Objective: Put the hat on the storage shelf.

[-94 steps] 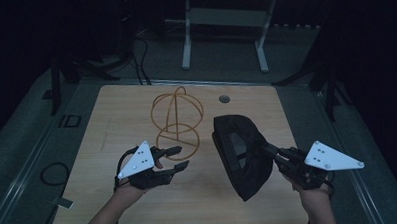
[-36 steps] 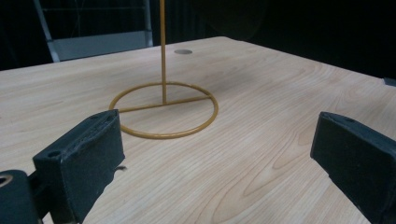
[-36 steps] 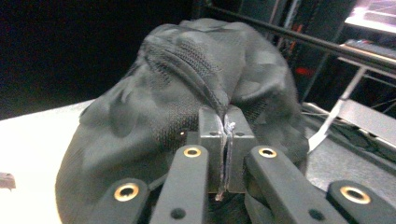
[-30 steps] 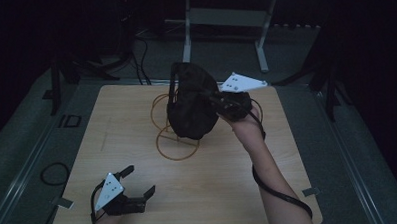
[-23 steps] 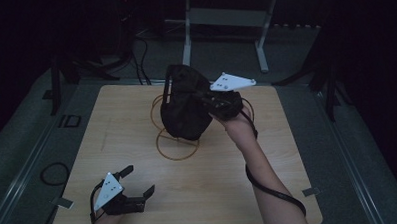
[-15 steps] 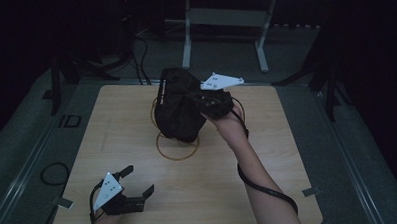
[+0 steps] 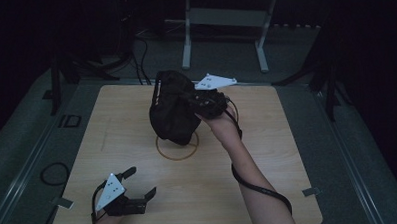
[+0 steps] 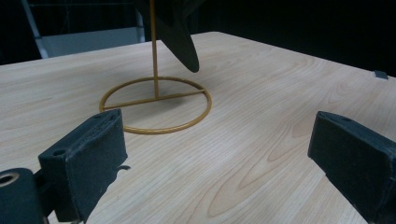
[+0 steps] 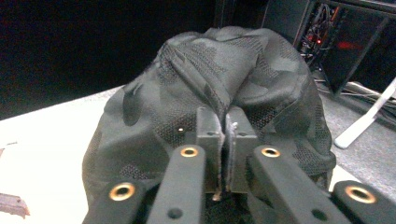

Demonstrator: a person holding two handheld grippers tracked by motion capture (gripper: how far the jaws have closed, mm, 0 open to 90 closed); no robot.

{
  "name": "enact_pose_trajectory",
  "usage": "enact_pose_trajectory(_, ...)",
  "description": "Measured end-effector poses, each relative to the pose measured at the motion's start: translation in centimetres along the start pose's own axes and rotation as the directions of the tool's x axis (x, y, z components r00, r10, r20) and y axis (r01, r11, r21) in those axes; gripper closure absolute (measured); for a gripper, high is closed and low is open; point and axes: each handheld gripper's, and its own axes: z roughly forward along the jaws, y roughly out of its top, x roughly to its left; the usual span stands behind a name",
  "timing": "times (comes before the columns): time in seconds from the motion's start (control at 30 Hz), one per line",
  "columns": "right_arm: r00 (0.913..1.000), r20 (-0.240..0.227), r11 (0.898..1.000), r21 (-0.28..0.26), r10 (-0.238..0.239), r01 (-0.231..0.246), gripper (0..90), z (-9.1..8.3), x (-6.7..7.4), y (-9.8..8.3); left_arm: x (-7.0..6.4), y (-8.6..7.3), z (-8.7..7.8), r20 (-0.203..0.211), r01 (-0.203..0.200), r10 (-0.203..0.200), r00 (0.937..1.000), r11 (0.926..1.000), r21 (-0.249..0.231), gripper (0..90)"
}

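1. A pale wooden table (image 7: pixel 268 154) is sitting in a dark room, with a metal frame (image 7: pixel 223 21) and cables on the floor beyond its far edge.
2. A gold wire stand (image 7: pixel 176 147) is standing near the middle of the table, its ring base lying flat and a thin upright rod (image 8: pixel 153 46) rising from it in the left gripper view.
3. You are holding a black mesh cap (image 7: pixel 172 109) with your right gripper (image 7: pixel 198 103), and the cap is hanging over the stand, draped around its upper part and covering the top of the rod.
4. In the right gripper view the right gripper (image 9: pixel 224 140) is pinching a fold of the cap (image 9: pixel 233 79), its jaws nearly together with only the cloth between them; they have just been easing apart slightly while the fabric is staying clamped.
5. Your left gripper (image 7: pixel 134 187) is resting on the table well on your side of the stand, its jaws standing wide apart with nothing between them.
6. In the left gripper view the cap's lower edge (image 8: pixel 180 39) is hanging just above the stand's ring (image 8: pixel 156 105), clear of the tabletop.
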Motion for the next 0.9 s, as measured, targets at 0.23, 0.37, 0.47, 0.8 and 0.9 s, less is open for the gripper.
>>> enact_pose_trajectory(0.23, 0.9995, -0.031, 1.0, -0.019, 0.009, -0.01, 62.7, 0.3, 0.2, 0.1, 0.0, 0.0, 0.0, 0.009, 0.01, -0.01, 0.9999, 0.9999, -0.003, 4.5)
enact_pose_trajectory(0.37, 1.0, -0.009, 1.0, 0.003, 0.003, -0.003, 58.7, 0.6, 0.3, 0.0, 0.0, 0.0, 0.0, 0.012, 0.012, -0.012, 0.9999, 0.9999, -0.004, 4.5)
enact_pose_trajectory(0.47, 0.9999, -0.011, 1.0, 0.004, 0.012, -0.012, 57.4, 0.5, 0.1, 0.0, 0.0, -0.1, 0.0, 0.012, 0.011, -0.011, 0.9999, 0.9999, 0.001, 4.5)
enact_pose_trajectory(0.8, 0.9997, -0.021, 1.0, -0.001, 0.007, -0.007, 53.8, -0.5, 0.0, 0.4, 0.0, -0.1, 0.0, 0.014, 0.024, -0.024, 0.9996, 0.9997, -0.005, 4.5)
enact_pose_trajectory(0.9, 0.9997, -0.024, 1.0, 0.0, 0.01, -0.01, 51.5, -0.8, 0.0, 0.2, 0.0, 0.0, 0.0, 0.016, 0.023, -0.023, 0.9996, 0.9997, -0.004, 4.5)
